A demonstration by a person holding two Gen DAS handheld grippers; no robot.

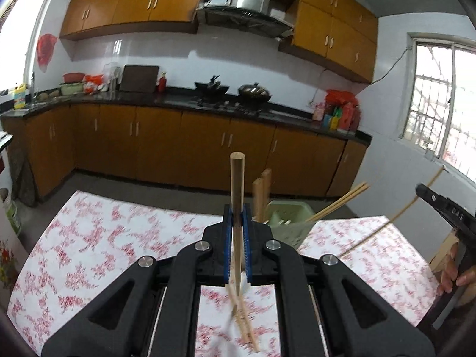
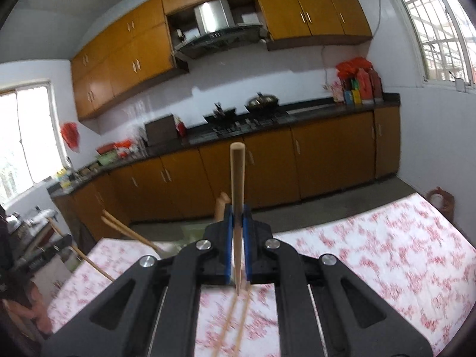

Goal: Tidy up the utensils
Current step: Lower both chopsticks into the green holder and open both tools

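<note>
Both tongs clamped, one wooden chopstick each.

Left tongs [image 1: 238, 223] grip a chopstick [image 1: 237, 184] upright, thick end up; right tongs [image 2: 237, 221] grip another chopstick [image 2: 237, 178] the same way. Loose chopsticks [image 2: 235, 321] lie on the floral counter [image 1: 104, 238] below. Green utensil basket [image 1: 287, 223] just beyond holds more sticks, leaning.

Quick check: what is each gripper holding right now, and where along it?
Each is shut on one wooden chopstick. The left gripper and right gripper both pinch theirs toward the tapered end, thick end pointing up.
</note>
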